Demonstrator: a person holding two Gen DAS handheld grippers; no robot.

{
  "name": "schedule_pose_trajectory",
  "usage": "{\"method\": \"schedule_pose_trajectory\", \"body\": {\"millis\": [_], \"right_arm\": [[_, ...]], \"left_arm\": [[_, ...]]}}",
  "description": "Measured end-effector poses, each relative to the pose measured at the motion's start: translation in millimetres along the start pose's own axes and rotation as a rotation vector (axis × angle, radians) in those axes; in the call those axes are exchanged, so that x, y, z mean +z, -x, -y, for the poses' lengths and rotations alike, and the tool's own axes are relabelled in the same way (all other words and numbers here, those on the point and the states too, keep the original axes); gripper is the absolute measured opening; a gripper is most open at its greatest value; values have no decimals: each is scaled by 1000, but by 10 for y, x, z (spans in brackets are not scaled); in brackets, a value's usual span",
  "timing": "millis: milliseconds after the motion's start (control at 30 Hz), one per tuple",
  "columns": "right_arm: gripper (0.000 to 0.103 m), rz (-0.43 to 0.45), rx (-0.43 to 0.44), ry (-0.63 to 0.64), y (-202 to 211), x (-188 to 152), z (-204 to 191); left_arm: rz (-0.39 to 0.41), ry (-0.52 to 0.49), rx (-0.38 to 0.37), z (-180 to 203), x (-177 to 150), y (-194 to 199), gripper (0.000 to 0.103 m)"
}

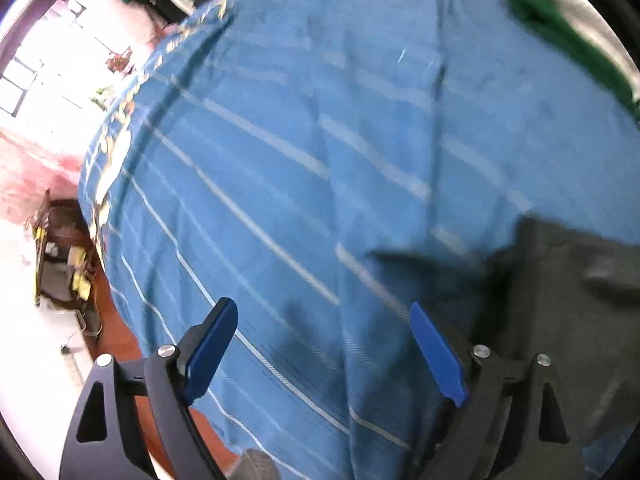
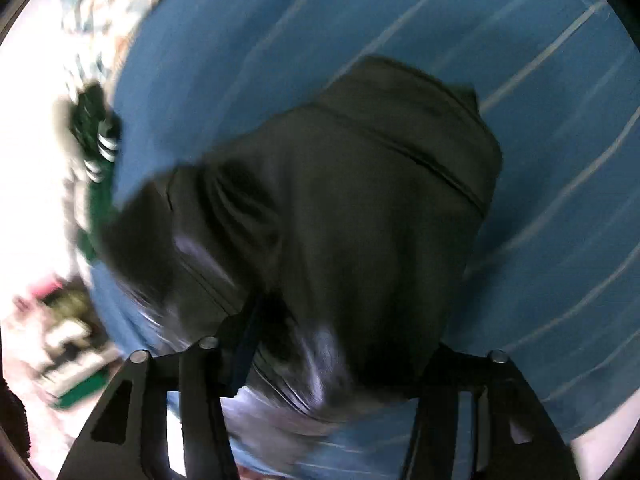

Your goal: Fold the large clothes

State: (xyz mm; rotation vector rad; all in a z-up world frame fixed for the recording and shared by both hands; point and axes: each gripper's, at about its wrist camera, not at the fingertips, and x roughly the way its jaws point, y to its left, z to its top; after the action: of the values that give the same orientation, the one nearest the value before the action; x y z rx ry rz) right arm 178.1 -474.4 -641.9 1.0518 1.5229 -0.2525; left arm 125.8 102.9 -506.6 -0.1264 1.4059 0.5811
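Observation:
A dark grey-black garment [image 2: 340,208] lies bunched on a blue striped sheet [image 2: 560,160]. In the right wrist view it fills the middle and drapes over my right gripper [image 2: 328,344], hiding the fingertips; the frame is blurred. In the left wrist view the garment [image 1: 560,288] shows at the lower right. My left gripper [image 1: 324,344] is open and empty, its blue pads [image 1: 212,344] wide apart above the sheet [image 1: 320,140], just left of the garment.
A green garment [image 1: 560,28] lies at the sheet's far right edge, and shows at the left in the right wrist view [image 2: 96,160]. A wooden shelf with clutter [image 1: 60,256] stands on the floor to the left, beyond the sheet's edge.

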Motion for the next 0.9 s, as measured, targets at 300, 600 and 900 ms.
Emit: {"method": "schedule_pose_trajectory", "body": {"millis": [300,600,900], "right_arm": [[65,187,-203,386,644,-257,-826],[60,-28,-131,520,-834,183,-2002],[29,32,-61,623,-41,-393,-2220]], "left_arm": [[16,59,-52,-80,-89,-556,103],[-20,12,-93,-94,-46,-569,103],[-18,39,-82,-308,115,-266,103]]}}
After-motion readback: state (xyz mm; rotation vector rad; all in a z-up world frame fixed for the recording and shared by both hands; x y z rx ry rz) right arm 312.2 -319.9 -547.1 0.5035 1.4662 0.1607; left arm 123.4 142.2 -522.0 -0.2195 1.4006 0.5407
